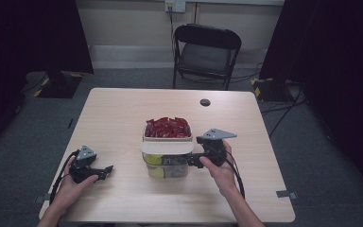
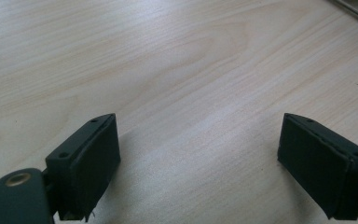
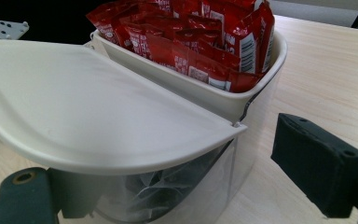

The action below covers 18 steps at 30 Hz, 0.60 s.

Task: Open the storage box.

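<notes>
A clear tub (image 1: 168, 165) stands mid-table, with yellow and grey packets in its lower part. Its cream upper tray (image 3: 191, 88) is packed with red sachets (image 1: 168, 127) (image 3: 200, 37). A cream half-lid (image 1: 167, 147) (image 3: 84, 112) covers the near half. My right gripper (image 1: 192, 161) (image 3: 191, 179) is level at the tub's right side, open wide. The tub's near corner lies between its jaws, and the right pad (image 3: 314, 168) stands apart from the wall. My left gripper (image 1: 108, 169) (image 2: 198, 154) rests open on the bare table (image 2: 177, 70) at the left, nothing between its pads.
A black folding chair (image 1: 207, 52) stands beyond the far table edge. A small dark round cap (image 1: 205, 102) sits in the tabletop behind the tub. Dark curtains and stand bases flank the table on grey carpet.
</notes>
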{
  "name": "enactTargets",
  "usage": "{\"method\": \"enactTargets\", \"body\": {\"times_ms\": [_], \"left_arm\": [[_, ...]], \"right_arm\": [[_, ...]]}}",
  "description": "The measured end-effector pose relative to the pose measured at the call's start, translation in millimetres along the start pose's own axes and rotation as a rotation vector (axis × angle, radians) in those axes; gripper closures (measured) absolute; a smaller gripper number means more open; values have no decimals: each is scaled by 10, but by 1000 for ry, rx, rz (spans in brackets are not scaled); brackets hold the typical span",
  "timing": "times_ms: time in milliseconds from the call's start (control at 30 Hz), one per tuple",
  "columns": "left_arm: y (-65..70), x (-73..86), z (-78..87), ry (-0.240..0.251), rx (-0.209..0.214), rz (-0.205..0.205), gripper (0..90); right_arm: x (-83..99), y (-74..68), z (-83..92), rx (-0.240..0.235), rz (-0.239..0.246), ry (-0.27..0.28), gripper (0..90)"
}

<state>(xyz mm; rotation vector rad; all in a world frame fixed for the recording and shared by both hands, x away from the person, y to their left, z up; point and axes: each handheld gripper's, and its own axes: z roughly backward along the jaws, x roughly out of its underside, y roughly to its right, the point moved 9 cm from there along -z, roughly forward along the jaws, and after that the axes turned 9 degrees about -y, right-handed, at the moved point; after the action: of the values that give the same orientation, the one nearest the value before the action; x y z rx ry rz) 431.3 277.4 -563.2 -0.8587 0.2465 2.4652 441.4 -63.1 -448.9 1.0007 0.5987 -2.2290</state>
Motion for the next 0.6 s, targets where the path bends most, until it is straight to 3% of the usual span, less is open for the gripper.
{"method": "enactTargets", "body": {"times_ms": [333,467,600], "left_arm": [[0,0,0,0,0,0,123],[0,0,0,-1,-1,0,123],[0,0,0,0,0,0,123]], "right_arm": [[-76,8,-16,-10,10,-13,142],[-103,-9,-35,-45,1,-15,158],[-125,-12,-57,-46,5,-20,157]]}}
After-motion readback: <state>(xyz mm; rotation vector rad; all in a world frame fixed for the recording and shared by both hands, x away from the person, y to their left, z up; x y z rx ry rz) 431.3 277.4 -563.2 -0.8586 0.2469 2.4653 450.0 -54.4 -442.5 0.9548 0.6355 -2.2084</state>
